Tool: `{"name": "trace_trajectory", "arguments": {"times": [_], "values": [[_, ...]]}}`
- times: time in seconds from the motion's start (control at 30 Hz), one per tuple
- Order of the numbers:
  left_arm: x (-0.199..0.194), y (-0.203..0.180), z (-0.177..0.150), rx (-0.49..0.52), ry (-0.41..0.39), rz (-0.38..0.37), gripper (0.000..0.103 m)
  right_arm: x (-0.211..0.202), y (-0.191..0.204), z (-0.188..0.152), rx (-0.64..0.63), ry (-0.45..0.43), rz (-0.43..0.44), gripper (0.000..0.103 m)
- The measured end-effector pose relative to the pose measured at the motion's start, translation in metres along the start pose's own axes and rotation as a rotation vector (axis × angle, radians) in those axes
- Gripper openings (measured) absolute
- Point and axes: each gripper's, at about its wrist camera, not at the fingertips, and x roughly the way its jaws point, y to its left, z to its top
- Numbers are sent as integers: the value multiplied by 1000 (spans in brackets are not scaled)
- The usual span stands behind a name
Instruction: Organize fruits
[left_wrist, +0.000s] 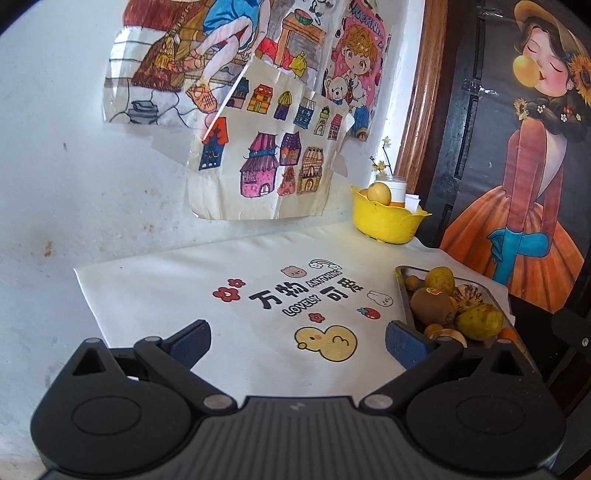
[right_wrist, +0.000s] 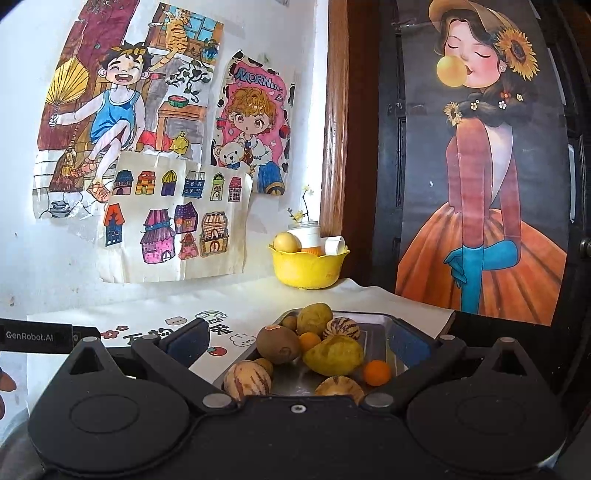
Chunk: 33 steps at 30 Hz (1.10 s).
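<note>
White cloth (left_wrist: 177, 295) w/ printed cartoon duck and lettering covers the table, wall behind plastered w/ kids' drawings (right_wrist: 177, 221) and a big poster of a girl in an orange dress (right_wrist: 480, 236) on the dark door at right. Yellow petal-rimmed plastic bowl (right_wrist: 308, 271) sits at the back corner, one pale round fruit (right_wrist: 286, 242) in it, small white jar w/ flower sprig (right_wrist: 306, 230) just behind. Metal tray (right_wrist: 373, 332) near the cloth's right edge, piled w/ fruit: fuzzy brown kiwi (right_wrist: 277, 344), bumpy yellow-green lemon (right_wrist: 333, 355), striped pepino melons (right_wrist: 246, 380), small smooth orange (right_wrist: 376, 372). Right gripper (right_wrist: 295, 341) right over the tray, jaws spread wide, nothing held, blue pads either side of the pile. Left gripper (left_wrist: 297, 341) over bare cloth, jaws wide too, empty, its right pad just beside the tray.
</note>
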Motion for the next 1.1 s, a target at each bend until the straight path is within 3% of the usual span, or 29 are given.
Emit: {"name": "trace_trajectory", "arguments": {"times": [0.43, 1.1], "values": [[-16, 5, -8, 73, -50, 5, 103, -9, 16, -11, 20, -10, 15, 102], [-39, 33, -37, 99, -58, 9, 103, -21, 36, -36, 44, 18, 10, 103]]}}
